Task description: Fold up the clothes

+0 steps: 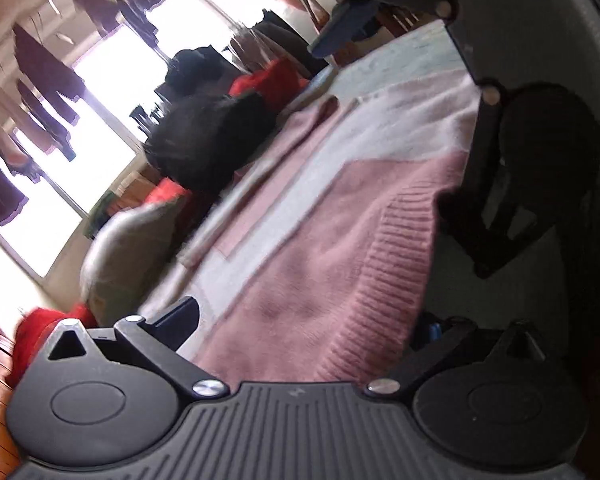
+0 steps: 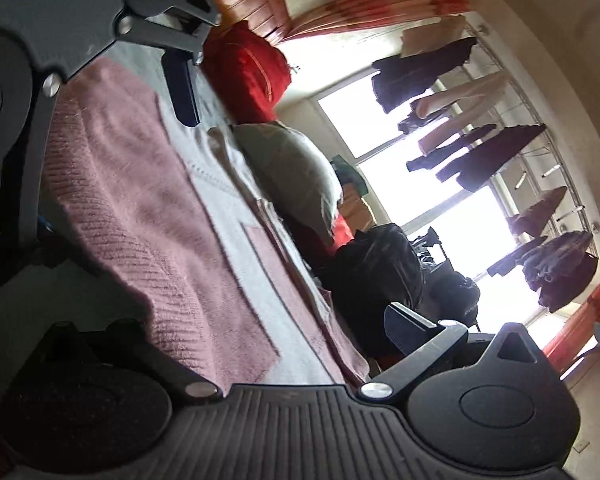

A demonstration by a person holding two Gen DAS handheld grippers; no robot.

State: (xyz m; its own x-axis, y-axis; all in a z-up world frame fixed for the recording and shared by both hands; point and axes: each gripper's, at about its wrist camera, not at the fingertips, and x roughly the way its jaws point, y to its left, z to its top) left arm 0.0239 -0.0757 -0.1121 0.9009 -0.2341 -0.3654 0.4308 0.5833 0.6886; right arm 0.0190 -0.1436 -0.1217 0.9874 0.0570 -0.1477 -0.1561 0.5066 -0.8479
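One pink and white knit sweater (image 1: 332, 216) lies spread on a pale bed (image 1: 412, 56), filling the middle of both wrist views. In the left view, the left gripper (image 1: 300, 320) has its jaws spread wide, with the sweater's ribbed hem between them. In the right view, the right gripper (image 2: 268, 316) likewise stands wide open around the sweater (image 2: 172, 216). One grey pillow (image 2: 296, 176) and one red cushion (image 2: 248, 68) lie beyond.

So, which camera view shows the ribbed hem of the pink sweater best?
The left wrist view: the ribbed hem is well lit, with clear ribs. The right wrist view shows the same hem darker and partly in shadow.
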